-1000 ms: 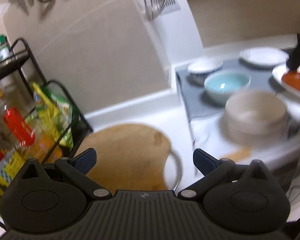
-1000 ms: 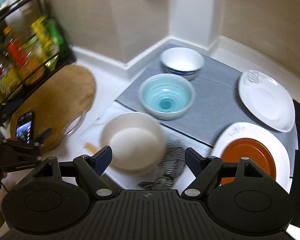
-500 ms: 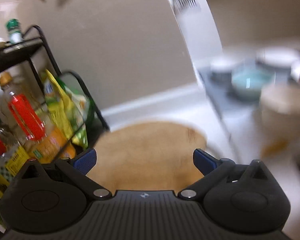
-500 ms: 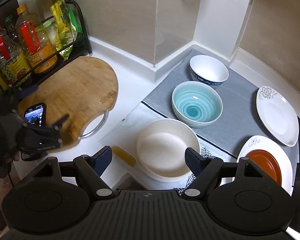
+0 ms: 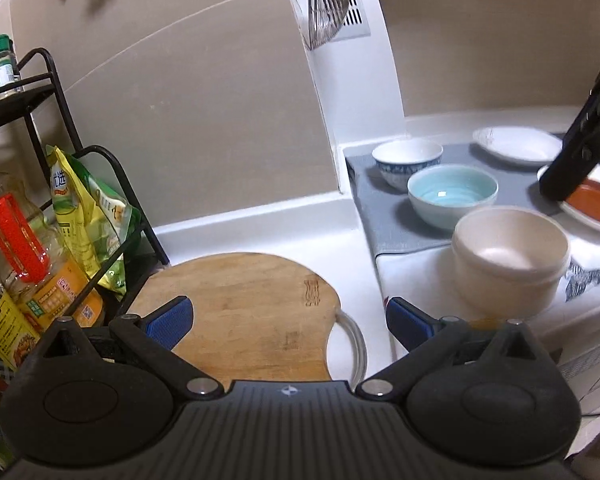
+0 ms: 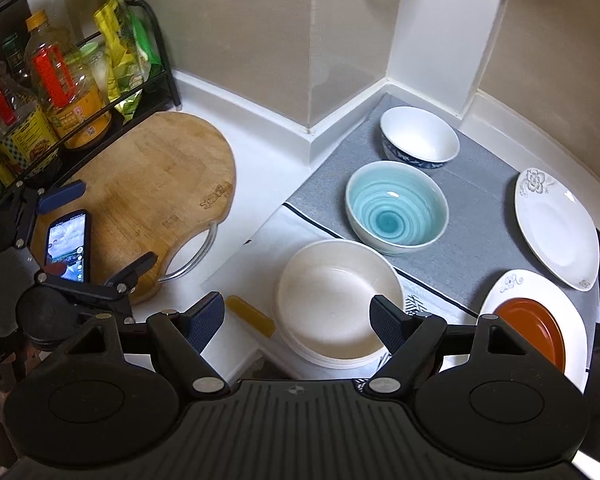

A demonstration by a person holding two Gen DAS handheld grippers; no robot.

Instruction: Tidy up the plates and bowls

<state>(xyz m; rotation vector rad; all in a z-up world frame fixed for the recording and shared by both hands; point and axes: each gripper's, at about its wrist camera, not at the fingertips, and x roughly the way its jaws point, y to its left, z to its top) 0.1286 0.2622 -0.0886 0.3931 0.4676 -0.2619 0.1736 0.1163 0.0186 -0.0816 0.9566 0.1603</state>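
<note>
Cream bowls (image 6: 338, 300): nested stack, empty, on the worktop (image 6: 260, 152) edge. Teal bowl (image 6: 396, 210), blue-patterned white bowl (image 6: 419, 136): empty, on grey mat (image 6: 476, 240). Orange dish (image 6: 534, 330) lies on a white plate (image 6: 572, 320); second white plate (image 6: 556, 226) bare. Bottle labels unreadable. Right tool (image 6: 298, 322) wide, empty, angled down over the cream stack. Left tool (image 5: 288, 320) wide, empty, above the cutting board (image 5: 244, 312).

Left claw (image 5: 288, 318) and right claw (image 6: 298, 320) both gape wide, empty
</note>
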